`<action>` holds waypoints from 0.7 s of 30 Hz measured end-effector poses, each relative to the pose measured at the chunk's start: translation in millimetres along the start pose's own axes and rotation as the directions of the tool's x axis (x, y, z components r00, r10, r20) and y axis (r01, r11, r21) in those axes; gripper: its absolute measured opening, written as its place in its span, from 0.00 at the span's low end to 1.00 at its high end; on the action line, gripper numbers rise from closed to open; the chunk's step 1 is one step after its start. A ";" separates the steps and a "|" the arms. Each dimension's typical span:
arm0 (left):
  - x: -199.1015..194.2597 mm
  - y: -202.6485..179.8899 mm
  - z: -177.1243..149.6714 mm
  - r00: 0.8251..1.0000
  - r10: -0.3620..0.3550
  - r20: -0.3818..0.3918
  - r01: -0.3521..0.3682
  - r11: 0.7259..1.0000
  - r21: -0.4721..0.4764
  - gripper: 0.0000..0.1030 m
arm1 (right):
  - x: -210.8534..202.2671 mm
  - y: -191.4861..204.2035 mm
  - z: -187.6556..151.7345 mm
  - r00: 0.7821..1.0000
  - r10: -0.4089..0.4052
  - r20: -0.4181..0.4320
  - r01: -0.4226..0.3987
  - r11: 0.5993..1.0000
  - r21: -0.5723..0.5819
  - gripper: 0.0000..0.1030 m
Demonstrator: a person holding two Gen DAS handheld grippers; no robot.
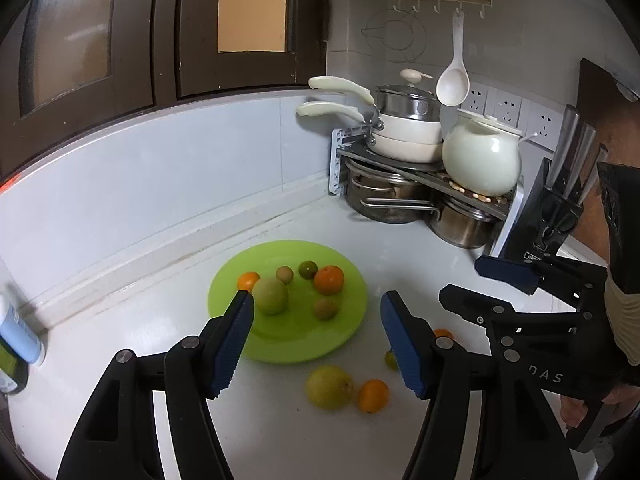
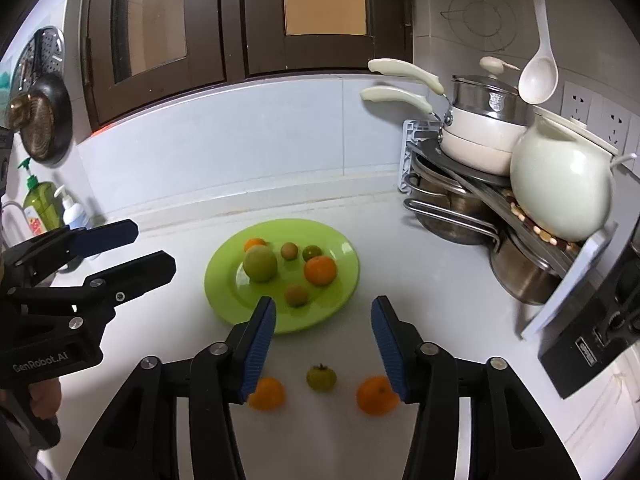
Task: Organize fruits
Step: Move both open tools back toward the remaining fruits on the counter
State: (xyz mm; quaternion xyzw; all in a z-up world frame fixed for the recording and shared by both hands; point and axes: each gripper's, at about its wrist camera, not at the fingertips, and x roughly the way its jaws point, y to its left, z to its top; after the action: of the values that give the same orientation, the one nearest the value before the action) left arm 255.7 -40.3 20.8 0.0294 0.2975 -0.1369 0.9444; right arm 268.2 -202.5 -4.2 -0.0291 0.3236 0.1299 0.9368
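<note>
A green plate (image 1: 304,340) (image 2: 340,292) on the white counter holds several fruits: a large green one (image 1: 271,296) (image 2: 260,263), an orange (image 1: 329,279) (image 2: 320,270) and small ones. Loose on the counter in front lie a yellow-green fruit (image 1: 330,386), two oranges (image 1: 373,395) (image 2: 267,393) (image 2: 376,395) and a small green tomato (image 2: 321,377). My left gripper (image 1: 316,336) (image 2: 156,248) is open and empty above the plate's front edge. My right gripper (image 2: 323,340) (image 1: 472,280) is open and empty above the loose fruits.
A corner rack (image 1: 420,168) (image 2: 480,184) with pots, pans and a white jar (image 1: 482,156) (image 2: 560,192) stands at the back right. A knife block (image 1: 556,216) is to its right. Soap bottles (image 2: 60,208) (image 1: 18,336) stand at the left wall.
</note>
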 end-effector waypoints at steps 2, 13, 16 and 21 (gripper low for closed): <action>-2.3 -5.1 -4.7 1.000 0.000 -0.007 0.000 1.000 0.000 0.64 | -5.0 -2.2 -5.1 1.000 -0.001 0.003 0.001 1.000 -0.003 0.54; -2.6 -26.7 -32.4 0.998 0.007 -0.068 -0.012 0.998 -0.069 0.64 | -11.5 -19.3 -30.8 0.999 0.023 -0.023 -0.024 0.999 -0.031 0.54; 2.9 -32.2 -41.0 0.995 0.008 -0.100 -0.015 0.997 -0.074 0.64 | -7.4 -23.4 -38.8 0.999 0.029 -0.042 -0.031 0.999 -0.032 0.55; 18.0 -39.0 -57.5 0.985 -0.011 -0.172 -0.006 0.995 -0.097 0.63 | 3.9 -30.8 -54.0 0.995 0.038 -0.088 -0.040 0.999 -0.024 0.54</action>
State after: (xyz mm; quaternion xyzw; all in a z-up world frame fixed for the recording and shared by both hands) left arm 227.3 -74.2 -35.7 -0.0053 0.3844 -0.1204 0.9153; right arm 246.9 -238.7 -50.1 -0.0407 0.3629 0.1509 0.9186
